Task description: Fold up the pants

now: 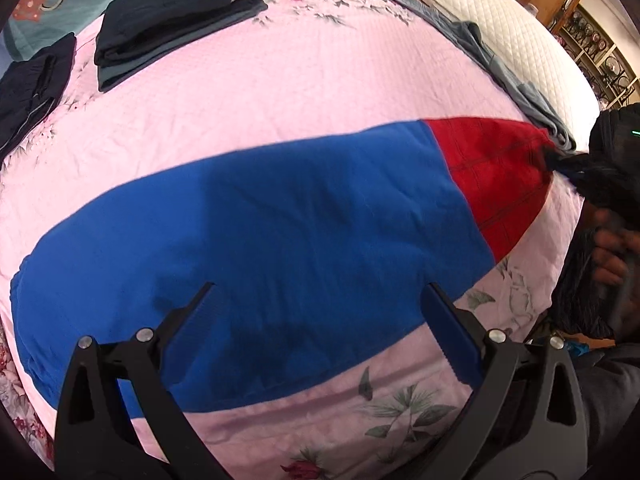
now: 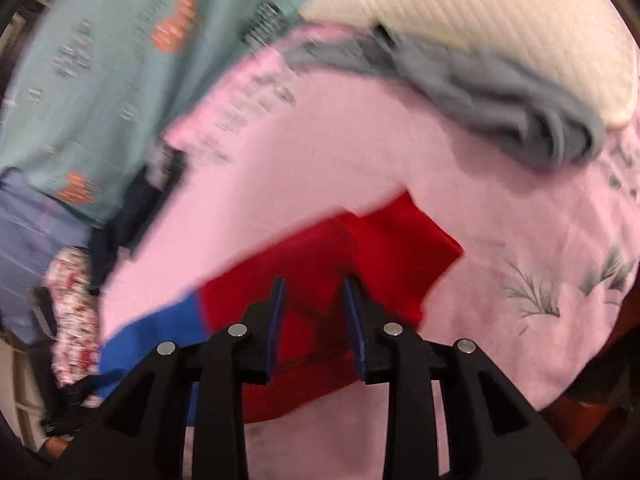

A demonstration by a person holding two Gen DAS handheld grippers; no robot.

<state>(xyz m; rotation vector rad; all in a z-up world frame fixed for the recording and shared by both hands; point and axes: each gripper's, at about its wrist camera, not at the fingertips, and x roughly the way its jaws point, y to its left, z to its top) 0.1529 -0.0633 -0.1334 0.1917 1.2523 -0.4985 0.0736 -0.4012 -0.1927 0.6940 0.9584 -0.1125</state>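
Observation:
Blue pants with a red waist section (image 1: 256, 216) lie flat across the pink floral bedspread (image 1: 320, 92). My left gripper (image 1: 320, 292) is open and empty, hovering over the blue near edge of the pants. My right gripper (image 2: 314, 284) has its jaws partly closed around a raised fold of the red section (image 2: 320, 272), which bunches between the blue pads. In the left wrist view the right gripper (image 1: 568, 164) is a dark blur at the tip of the red end. The right wrist view is motion-blurred.
A stack of folded dark garments (image 1: 168, 20) and another dark garment (image 1: 32, 84) lie at the far left. Grey pants (image 1: 500, 60) lie along a white quilted pillow (image 1: 500, 12). A teal printed blanket (image 2: 100, 60) lies beyond. Shelves (image 1: 592, 40) stand at the right.

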